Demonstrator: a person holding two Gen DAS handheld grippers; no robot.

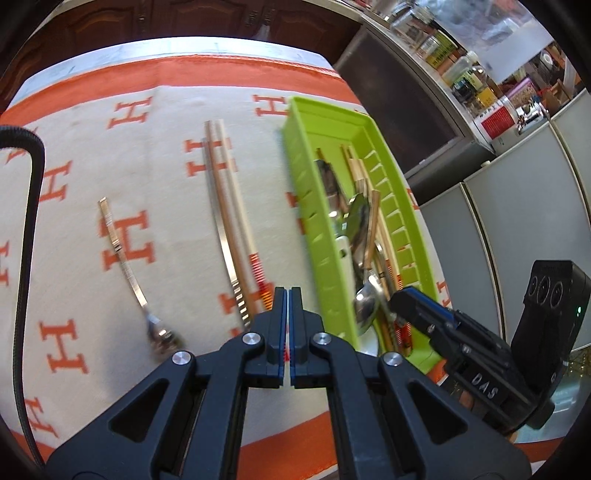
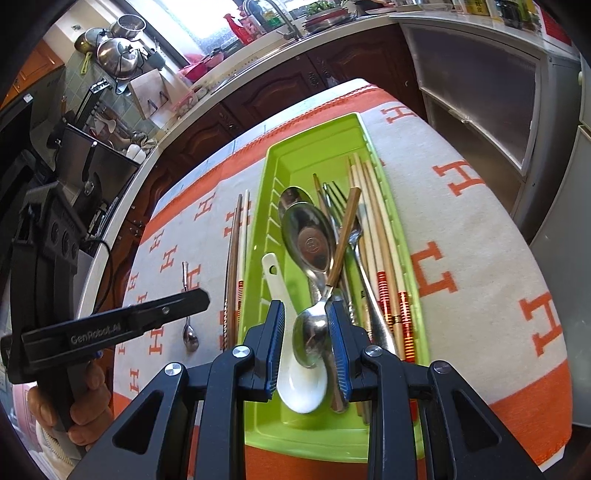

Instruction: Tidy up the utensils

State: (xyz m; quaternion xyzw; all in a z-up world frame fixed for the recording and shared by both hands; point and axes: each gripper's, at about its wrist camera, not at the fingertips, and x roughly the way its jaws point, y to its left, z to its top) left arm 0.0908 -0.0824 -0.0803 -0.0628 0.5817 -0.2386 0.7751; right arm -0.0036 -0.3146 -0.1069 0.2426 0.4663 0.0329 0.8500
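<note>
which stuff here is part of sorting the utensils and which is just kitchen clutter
Part of the job:
- green tray of mixed cutlery
- wooden-handled spoon between the open right hand-held gripper
- white spoon
- chopsticks and small spoon on the cloth
- left hand-held gripper, shut, empty

Just lying about:
- steel pots
- shelf jars

One green tray (image 2: 314, 147); one white spoon (image 2: 295, 376); two forks (image 2: 341, 201).

A home kitchen: shiny steel pots (image 2: 120, 55) hang upper left, a curved sink faucet (image 2: 284, 18) at top centre, dark carved wooden cabinets (image 2: 280, 88) below the counter.
</note>
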